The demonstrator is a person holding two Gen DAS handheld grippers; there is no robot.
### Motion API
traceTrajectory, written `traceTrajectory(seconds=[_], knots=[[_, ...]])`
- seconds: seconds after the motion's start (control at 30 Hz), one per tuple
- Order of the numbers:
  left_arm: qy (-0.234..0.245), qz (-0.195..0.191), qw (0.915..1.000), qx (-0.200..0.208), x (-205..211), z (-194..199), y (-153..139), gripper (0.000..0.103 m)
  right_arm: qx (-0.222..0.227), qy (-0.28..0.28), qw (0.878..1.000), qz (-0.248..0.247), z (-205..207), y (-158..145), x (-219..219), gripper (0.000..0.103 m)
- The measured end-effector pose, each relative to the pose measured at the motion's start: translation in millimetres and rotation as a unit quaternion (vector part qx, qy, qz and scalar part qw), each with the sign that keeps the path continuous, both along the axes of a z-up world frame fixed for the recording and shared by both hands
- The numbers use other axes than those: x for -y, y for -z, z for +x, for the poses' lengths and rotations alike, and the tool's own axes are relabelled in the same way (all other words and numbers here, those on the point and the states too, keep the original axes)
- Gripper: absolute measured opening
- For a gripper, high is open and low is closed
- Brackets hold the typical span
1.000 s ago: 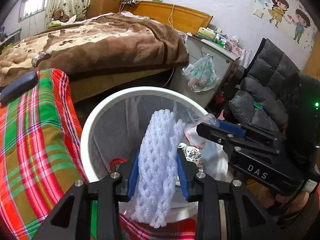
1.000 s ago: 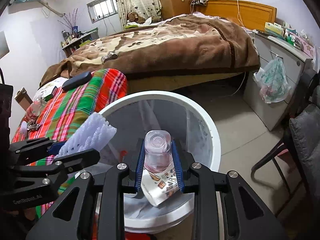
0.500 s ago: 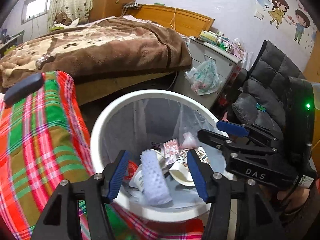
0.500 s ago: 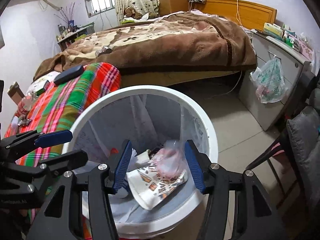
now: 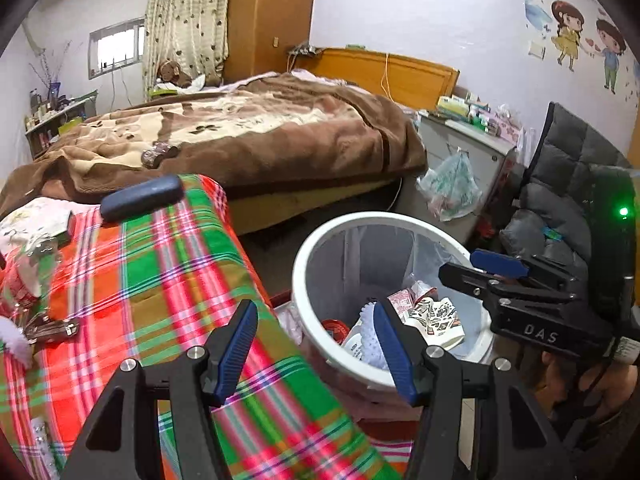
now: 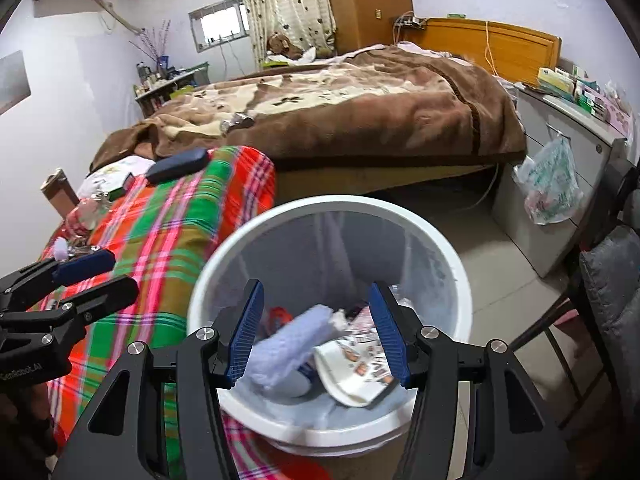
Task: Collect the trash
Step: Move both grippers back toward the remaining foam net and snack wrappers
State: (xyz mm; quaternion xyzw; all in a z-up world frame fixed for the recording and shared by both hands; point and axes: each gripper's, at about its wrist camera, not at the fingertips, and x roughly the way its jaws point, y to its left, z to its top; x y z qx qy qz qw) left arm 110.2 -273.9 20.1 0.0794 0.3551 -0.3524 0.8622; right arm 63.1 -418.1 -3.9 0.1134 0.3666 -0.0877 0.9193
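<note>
A white trash bin (image 5: 308,252) (image 6: 460,276) with a clear liner stands beside the plaid-covered table. Inside lie a white foam net sleeve (image 6: 288,344) (image 5: 370,338), a printed paper cup (image 6: 360,372) (image 5: 436,320) and other scraps. My left gripper (image 5: 316,350) is open and empty, over the table's edge just left of the bin. My right gripper (image 6: 318,334) is open and empty above the bin; it also shows in the left wrist view (image 5: 492,270). More litter, a crumpled clear wrapper (image 5: 28,264) (image 6: 86,212), lies at the table's far left.
The plaid cloth (image 5: 160,280) covers the table, with a dark case (image 5: 140,196) and a small metal object (image 5: 52,326) on it. A bed with a brown blanket (image 5: 260,140) is behind. A grey cabinet with a hanging plastic bag (image 5: 450,188) and a dark chair (image 5: 568,184) stand right.
Both grippers opened and dropped their loads: the foam sleeve and the small bottle with its paper cup fell into the bin. The left gripper then swung left toward the table.
</note>
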Motion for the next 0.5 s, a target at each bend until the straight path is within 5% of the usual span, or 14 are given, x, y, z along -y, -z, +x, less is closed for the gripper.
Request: traceTrajectory(seconds=[0.13, 0.5], knots=[[-0.029, 0.016, 0.999, 0.031, -23, -5, -6, 0.06, 0.003, -0.014, 1.0, -0.003, 2, -3, -16, 0.056], [-0.112, 0.012, 0.9936, 0.014, -118, 0, 4, 0.06, 0.006, -0.07, 0.998, 0.001, 18, -4, -65, 0.056]])
